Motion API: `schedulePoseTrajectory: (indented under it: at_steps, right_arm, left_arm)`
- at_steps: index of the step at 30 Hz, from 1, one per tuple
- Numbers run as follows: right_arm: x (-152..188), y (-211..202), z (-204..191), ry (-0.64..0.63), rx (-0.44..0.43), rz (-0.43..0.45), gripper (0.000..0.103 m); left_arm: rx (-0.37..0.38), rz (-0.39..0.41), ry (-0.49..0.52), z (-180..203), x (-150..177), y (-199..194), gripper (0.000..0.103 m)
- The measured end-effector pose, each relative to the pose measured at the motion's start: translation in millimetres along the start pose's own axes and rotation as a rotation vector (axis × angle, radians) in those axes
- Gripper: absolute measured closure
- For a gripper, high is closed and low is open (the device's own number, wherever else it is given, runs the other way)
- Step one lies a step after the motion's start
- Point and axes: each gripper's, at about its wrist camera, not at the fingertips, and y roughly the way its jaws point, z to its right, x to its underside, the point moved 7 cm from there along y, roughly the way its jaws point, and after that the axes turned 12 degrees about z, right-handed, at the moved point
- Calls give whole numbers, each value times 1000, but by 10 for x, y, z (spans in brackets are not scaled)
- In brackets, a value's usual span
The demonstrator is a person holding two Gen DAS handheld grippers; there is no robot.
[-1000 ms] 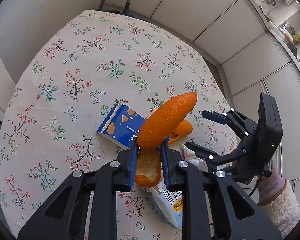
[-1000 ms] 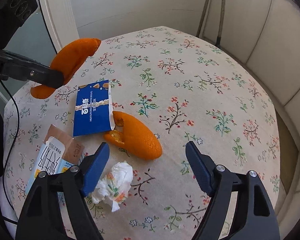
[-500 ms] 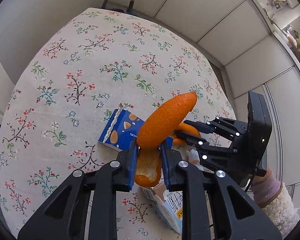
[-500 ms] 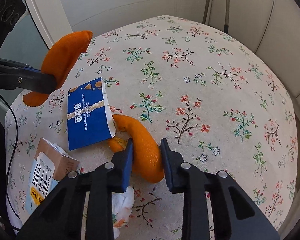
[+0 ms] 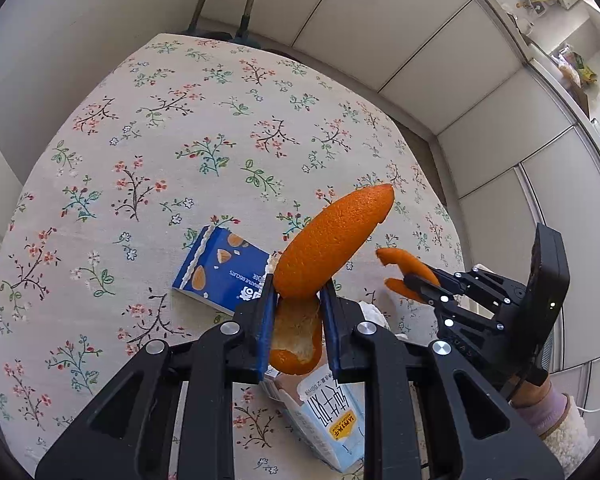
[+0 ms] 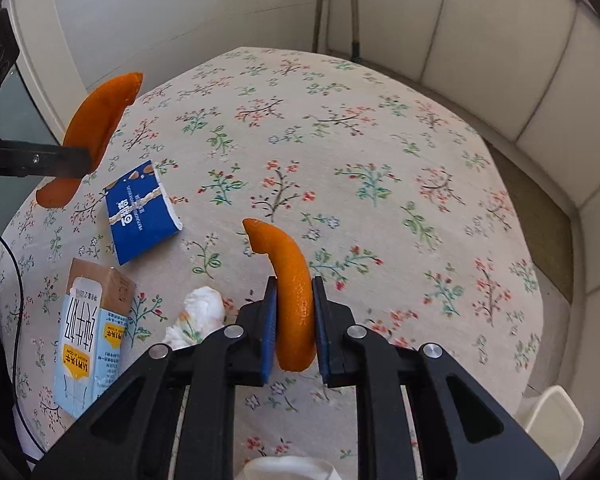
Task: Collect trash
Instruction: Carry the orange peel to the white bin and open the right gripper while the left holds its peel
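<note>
Right gripper (image 6: 294,322): just closed, now clamped on curved orange peel strip (image 6: 288,276), peel standing up between the pads, lifted clear of floral tablecloth (image 6: 380,128). Left gripper (image 5: 298,322): shut tight on bigger orange peel (image 5: 332,246), held up off to the left of right gripper. Best kept pinched firm on both, carried level, no squeezing harder, peel likely slippery and bendy; lift straight before swinging so nothing on the cloth gets dragged.

Left behind on cloth: crumpled tissue (image 6: 198,316) just left of right fingers, milk carton (image 6: 88,336) lying further left, blue biscuit wrapper (image 6: 142,212) ahead-left.

No bin plainly seen. White corner (image 6: 550,416) at lower right cut off, cannot tell what. White thing at bottom edge under right gripper unclear. Lower end of each peel partly hidden behind pads. Person mostly out of frame, only fuzzy sleeve (image 5: 560,432).
</note>
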Motion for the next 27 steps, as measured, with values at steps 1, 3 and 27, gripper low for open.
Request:
schedulePoseTrajectory:
  at_steps: [1, 3, 27]
  right_arm:
    - [11, -76, 56, 17, 24, 9, 87]
    - [40, -227, 163, 52, 69, 27, 87]
    - [987, -2033, 1977, 495, 714, 135, 86]
  left_arm:
    - [2, 2, 2, 24, 11, -3, 82]
    - [3, 6, 11, 66, 30, -4, 82]
    - [-14, 114, 135, 682, 278, 15, 82]
